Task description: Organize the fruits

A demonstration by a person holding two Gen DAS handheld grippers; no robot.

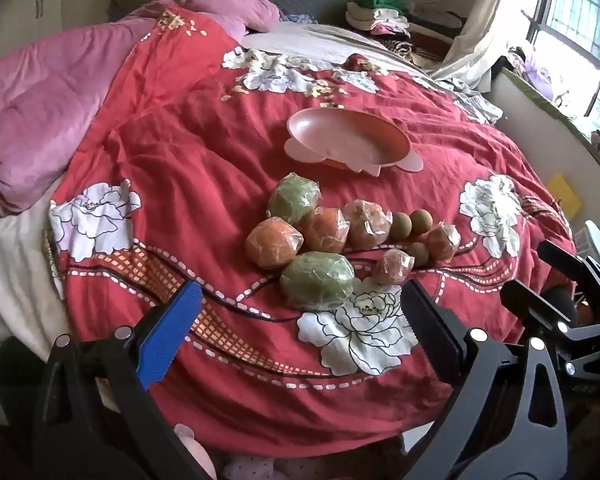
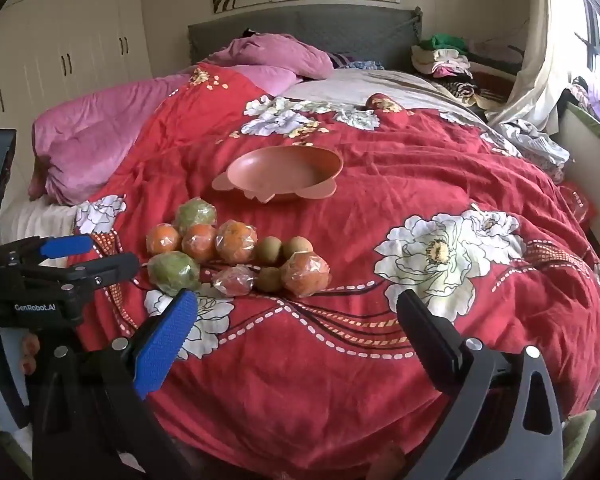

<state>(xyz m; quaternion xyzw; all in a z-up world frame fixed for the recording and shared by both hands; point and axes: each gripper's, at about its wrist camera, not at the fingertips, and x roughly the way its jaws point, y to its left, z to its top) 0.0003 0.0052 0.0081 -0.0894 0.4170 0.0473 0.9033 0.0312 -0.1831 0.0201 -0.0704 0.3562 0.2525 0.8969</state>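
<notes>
A cluster of fruits lies on the red flowered quilt: plastic-wrapped oranges, two wrapped green fruits and small round brown fruits. An empty pink bowl sits beyond them. My left gripper is open and empty, just short of the near green fruit. My right gripper is open and empty, nearer the bed's front edge, right of the fruits. The left gripper also shows at the left of the right wrist view.
A pink duvet lies at the bed's left and head. Folded clothes are piled at the far right. A window ledge runs along the right. A white wardrobe stands at the left.
</notes>
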